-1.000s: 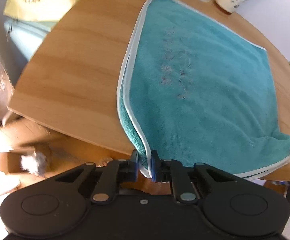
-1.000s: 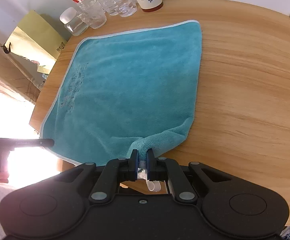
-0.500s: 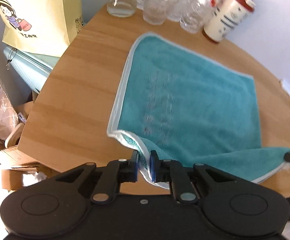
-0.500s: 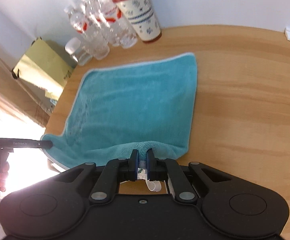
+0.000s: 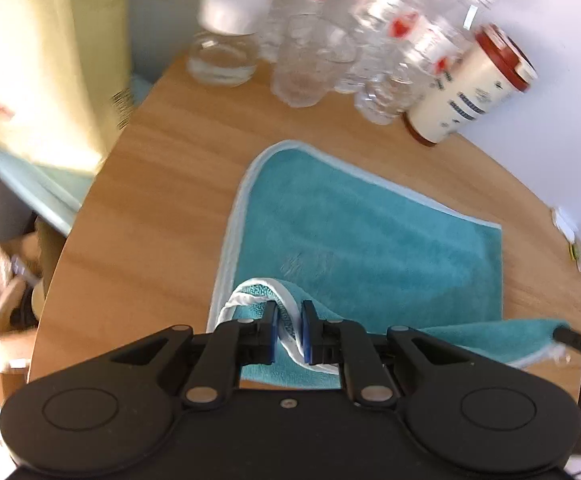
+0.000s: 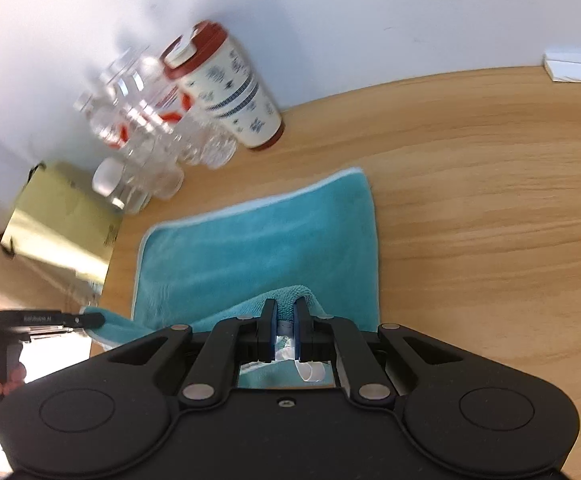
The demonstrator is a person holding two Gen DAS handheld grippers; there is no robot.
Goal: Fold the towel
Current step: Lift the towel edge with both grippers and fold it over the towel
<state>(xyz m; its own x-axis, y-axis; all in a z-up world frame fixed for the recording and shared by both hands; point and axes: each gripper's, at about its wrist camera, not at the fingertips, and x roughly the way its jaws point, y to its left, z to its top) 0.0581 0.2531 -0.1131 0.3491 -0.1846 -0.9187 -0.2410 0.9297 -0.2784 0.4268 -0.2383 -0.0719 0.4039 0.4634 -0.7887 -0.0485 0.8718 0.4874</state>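
the towel near corners are clamped by left tool and right tool; its far edge lies ahead, probably bottle-side.

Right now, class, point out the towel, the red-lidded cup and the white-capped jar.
towel (image 5: 370, 236), left wrist view, flat middle of the cloth
cup (image 6: 234, 92), right wrist view, patterned side wall
jar (image 5: 226, 56), left wrist view, clear glass body under the cap
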